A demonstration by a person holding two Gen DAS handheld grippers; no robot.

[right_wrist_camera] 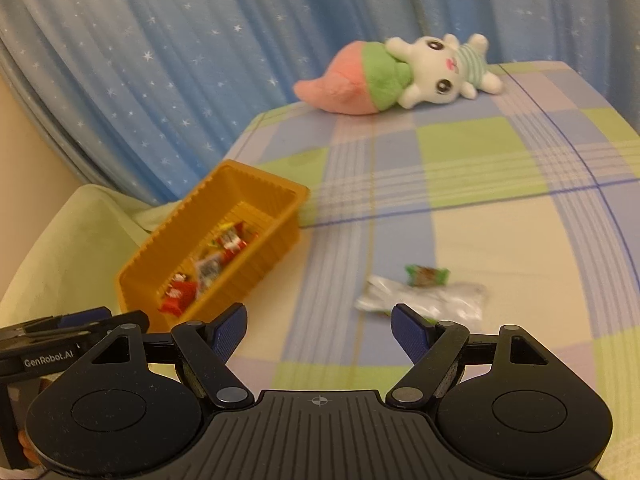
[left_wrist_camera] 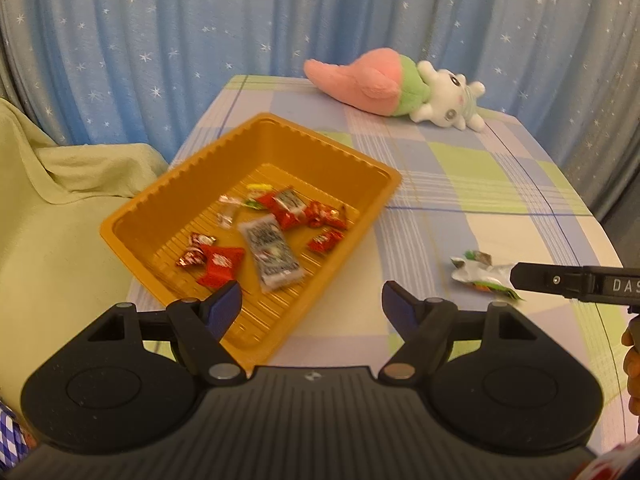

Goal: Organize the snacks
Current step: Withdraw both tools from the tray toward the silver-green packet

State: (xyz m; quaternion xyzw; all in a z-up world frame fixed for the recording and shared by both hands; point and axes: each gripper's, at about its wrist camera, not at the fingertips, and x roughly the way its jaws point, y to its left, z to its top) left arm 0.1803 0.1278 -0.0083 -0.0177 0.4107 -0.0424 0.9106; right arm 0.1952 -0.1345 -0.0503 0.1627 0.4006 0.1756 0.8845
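From the left wrist view, the orange tray [left_wrist_camera: 132,220] is seen sitting at the near left corner of the checked tablecloth [left_wrist_camera: 460,184], probably parked there so both hands can reach it easily. Snacks are already piled inside it: roughly six or seven red wrapped candies [left_wrist_camera: 220,264], one long silver packet [left_wrist_camera: 270,256], plus a clear wrapper and a yellow-green bit at the back, though the blur makes an exact count iffy. The left gripper [left_wrist_camera: 312,300] is held over the tray's near edge with its jaws spread wide and nothing between them. Off to the right, a silver pouch [left_wrist_camera: 476,274] is left out on the cloth, with the right gripper's finger [left_wrist_camera: 560,280] poking in beside it. In the right wrist view, the right gripper [right_wrist_camera: 318,320] is also held wide open and empty, just short of that silver pouch [right_wrist_camera: 424,298], so it looks lined up for a pickup. Two loose items are counted here: the pouch and one small green candy [right_wrist_camera: 426,274] just behind it. One plush toy [right_wrist_camera: 404,74] is parked at the far edge, well apart from everything.
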